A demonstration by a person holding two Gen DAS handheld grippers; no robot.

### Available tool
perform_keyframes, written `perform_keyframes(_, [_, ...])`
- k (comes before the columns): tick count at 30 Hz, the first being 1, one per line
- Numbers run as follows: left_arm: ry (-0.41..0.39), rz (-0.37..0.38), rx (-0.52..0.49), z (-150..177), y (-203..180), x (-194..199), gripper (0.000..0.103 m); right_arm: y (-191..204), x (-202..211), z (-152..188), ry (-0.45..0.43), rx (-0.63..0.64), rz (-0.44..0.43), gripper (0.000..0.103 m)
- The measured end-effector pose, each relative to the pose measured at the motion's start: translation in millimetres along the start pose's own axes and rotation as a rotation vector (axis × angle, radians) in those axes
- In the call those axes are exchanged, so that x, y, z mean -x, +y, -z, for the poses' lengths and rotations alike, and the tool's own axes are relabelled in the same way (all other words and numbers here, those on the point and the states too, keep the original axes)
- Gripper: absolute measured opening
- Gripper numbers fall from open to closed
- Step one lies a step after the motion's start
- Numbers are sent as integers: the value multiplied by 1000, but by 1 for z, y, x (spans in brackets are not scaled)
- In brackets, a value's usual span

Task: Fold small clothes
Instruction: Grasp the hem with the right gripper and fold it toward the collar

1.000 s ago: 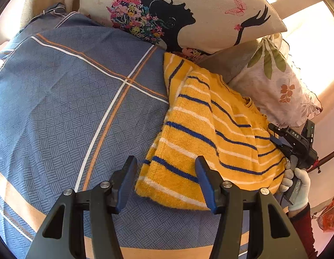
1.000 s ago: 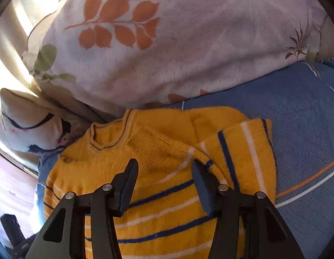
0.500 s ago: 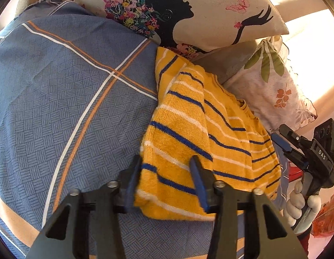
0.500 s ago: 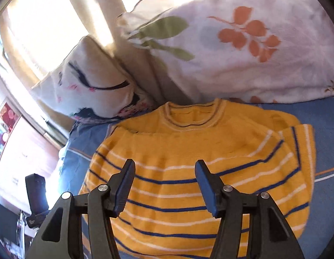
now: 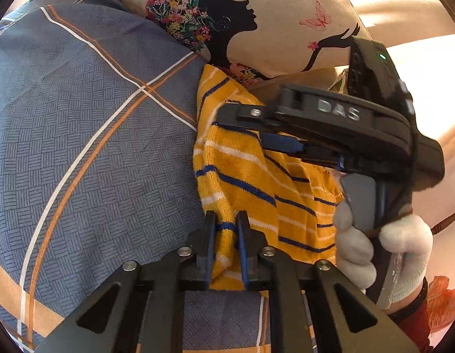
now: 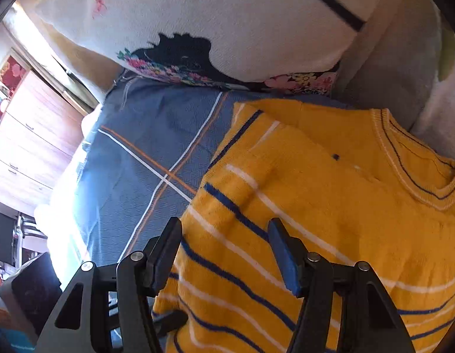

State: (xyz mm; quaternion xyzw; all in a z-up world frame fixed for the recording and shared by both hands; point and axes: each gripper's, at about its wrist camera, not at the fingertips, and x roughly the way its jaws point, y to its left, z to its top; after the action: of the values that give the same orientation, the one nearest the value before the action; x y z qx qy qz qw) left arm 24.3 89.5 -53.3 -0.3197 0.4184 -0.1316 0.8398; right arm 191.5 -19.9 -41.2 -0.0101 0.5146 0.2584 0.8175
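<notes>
Two grippers work one small garment here, so treat them in turn, left first. Your left gripper (image 5: 224, 229) has its jaws drawn narrow onto the hem corner of the yellow striped sweater (image 5: 257, 182), which lies on the blue checked bedsheet (image 5: 95, 147) below the silhouette pillow (image 5: 257, 23). The bite looks to take in the folded edge, but you cannot tell from here whether it holds both layers; check that before you lift, or the under layer will probably trail. Carry the corner low and level toward the collar so the stripes line up.

Your right gripper (image 6: 224, 253) hangs over the sweater's body with its jaws wide, holding nothing; in the left view it sits just above the cloth, gripped by your white-gloved hand (image 5: 380, 244). Take the matching corner on your side before either hand rises, so the fold comes up even.

Against the frame half a second back, the left jaws have gone from wide to pinched on the hem, and the right gripper has swung from the sweater's far edge to right over its middle, now facing the silhouette pillow.
</notes>
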Motion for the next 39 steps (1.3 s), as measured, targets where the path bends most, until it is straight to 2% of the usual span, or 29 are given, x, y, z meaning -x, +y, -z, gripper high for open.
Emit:
perform_keyframes(4, [-12,21,15,3,-4,1,13,29,-26,-11,60,102,114,91])
perform_keyframes(8, [-18,17,17,8,-6,5,13,54,-49,-6,87,242,295,92])
perform_keyframes(9, [-22,17,15,10,-6,9,13,58,-51,-2,73,274,349,87])
perform_keyframes(10, [-26,20,10,11,-6,15,13,62,-50,3,51,303,405,75])
perform_keyframes(11, [-31,23,3,14,-6,21,13,63,-48,7,23,318,432,68])
perform_keyframes(12, [-38,21,-3,15,-6,27,13,62,-44,10,1,320,439,56])
perform_keyframes(13, [-46,17,-7,17,-6,34,14,59,-38,12,-21,313,432,41])
perform_keyframes(15, [-57,21,-8,18,-7,46,14,49,-21,15,-59,262,369,27])
perform_keyframes(16, [-64,23,-4,18,-7,52,14,42,-10,15,-85,234,336,24])
perform_keyframes(19, [-84,21,-25,18,-16,67,14,15,32,18,-177,134,237,20])
perform_keyframes(24, [-90,22,-76,20,-33,78,21,-59,109,37,-321,-60,107,18])
perform_keyframes(28, [-51,23,-103,22,-46,61,21,-130,157,69,-402,-190,123,17])
perform_keyframes(32, [4,26,-127,26,-60,41,21,-208,189,115,-449,-376,135,16])
perform_keyframes(35, [35,21,-152,33,-74,24,21,-257,194,154,-438,-493,150,16])
perform_keyframes(39, [81,12,-197,37,-94,2,21,-279,179,182,-392,-529,181,16])
